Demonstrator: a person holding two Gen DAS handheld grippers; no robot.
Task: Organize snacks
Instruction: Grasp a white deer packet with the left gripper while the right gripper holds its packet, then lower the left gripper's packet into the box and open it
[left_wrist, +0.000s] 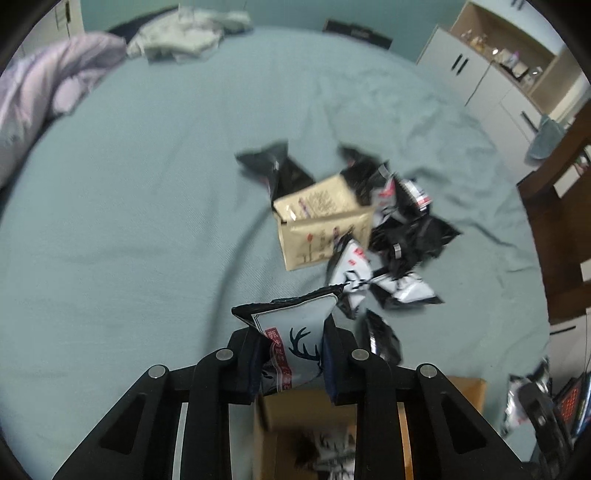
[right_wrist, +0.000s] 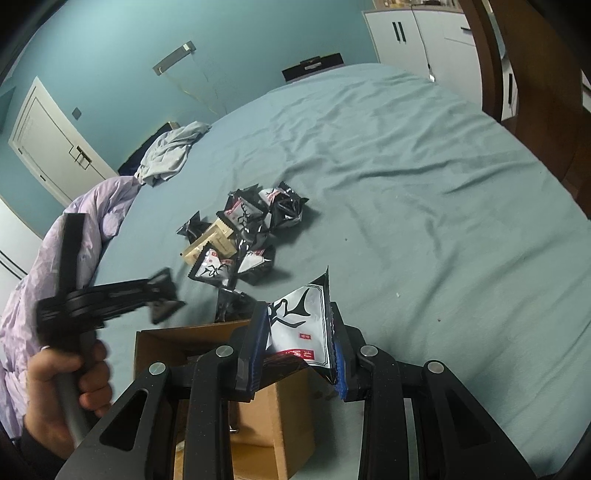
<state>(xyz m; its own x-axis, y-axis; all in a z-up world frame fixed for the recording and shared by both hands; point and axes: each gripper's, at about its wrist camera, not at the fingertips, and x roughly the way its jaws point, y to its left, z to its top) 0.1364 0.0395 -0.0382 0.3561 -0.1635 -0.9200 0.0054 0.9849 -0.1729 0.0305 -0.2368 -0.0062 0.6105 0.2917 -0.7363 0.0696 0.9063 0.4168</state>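
Left wrist view first: the left gripper (left_wrist: 291, 354) has its jaws clamped on a pale blue snack packet (left_wrist: 295, 332) printed with dark antlers, held just above the open cardboard box (left_wrist: 461, 387), where another packet already lies inside. Beyond it, on the teal bedsheet (left_wrist: 147, 184), a tan carton (left_wrist: 321, 221) lies on its side among a heap of black and white snack packets (left_wrist: 399, 236). From the right wrist view, the right gripper (right_wrist: 299, 350) is squeezed onto a silver and black packet (right_wrist: 303, 325), poised over the box's near corner. A hand (right_wrist: 62, 384) grips the other tool's handle on the left.
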